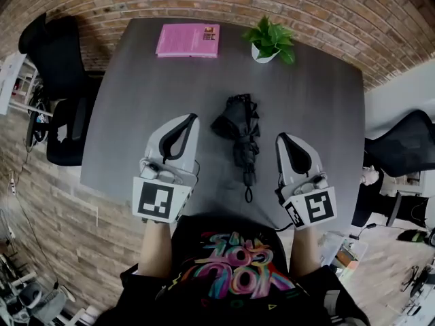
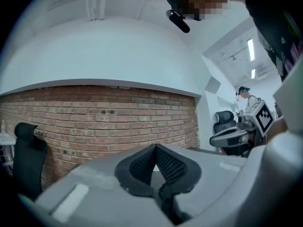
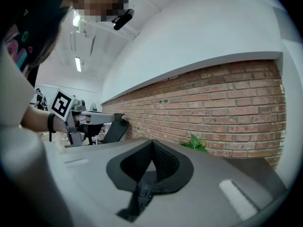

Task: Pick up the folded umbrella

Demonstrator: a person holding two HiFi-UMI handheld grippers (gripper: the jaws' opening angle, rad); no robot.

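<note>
R chair point(image 1: 404, 148) cut off; book point(image 1: 188, 40) txt illegible

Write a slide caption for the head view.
Left gripper and right gripper, both shut, flank a folded black umbrella on a grey table, pink book and potted plant beyond.

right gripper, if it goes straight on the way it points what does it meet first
Probably nothing on the table: the right gripper aims left of the potted plant, and the umbrella lies to its left. Beyond is the brick wall.
</note>
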